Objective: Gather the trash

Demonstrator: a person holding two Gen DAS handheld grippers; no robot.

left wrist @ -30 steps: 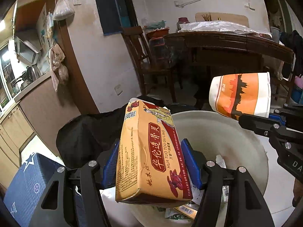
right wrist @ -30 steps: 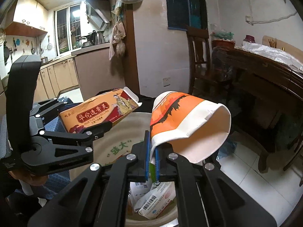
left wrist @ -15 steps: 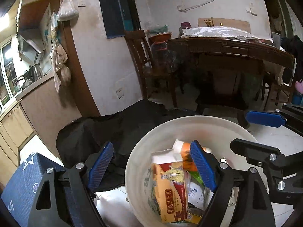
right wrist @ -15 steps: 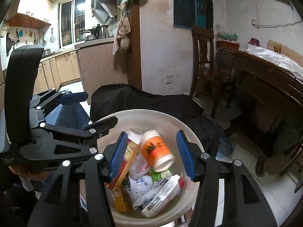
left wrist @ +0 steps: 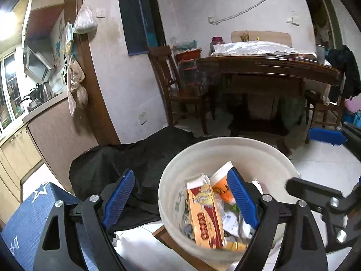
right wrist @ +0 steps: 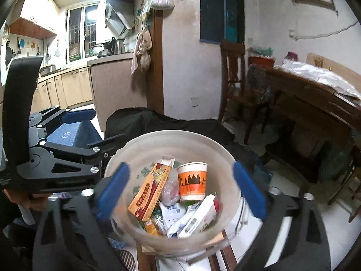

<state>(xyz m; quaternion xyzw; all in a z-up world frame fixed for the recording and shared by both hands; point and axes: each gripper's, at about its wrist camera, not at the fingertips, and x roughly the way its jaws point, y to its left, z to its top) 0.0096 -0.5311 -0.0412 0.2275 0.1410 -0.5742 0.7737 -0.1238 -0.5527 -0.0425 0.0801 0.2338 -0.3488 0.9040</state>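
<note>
Orange carton (right wrist: 150, 190) and orange-printed paper cup (right wrist: 192, 181), each clamped in a gripper one second ago, now lie inside the white bucket (right wrist: 158, 139), lower centre of both views. Left gripper (left wrist: 180, 199) spread wide, empty; right gripper (right wrist: 181, 188) likewise released, wider than half a second ago. Bucket also holds white barcoded packets (right wrist: 198, 216) and crumpled wrappers. Black cloth (left wrist: 126, 158) lies just behind the bucket.

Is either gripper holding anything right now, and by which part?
Nothing. The left gripper and right gripper are both open; the box and cup lie in the bucket.
</note>
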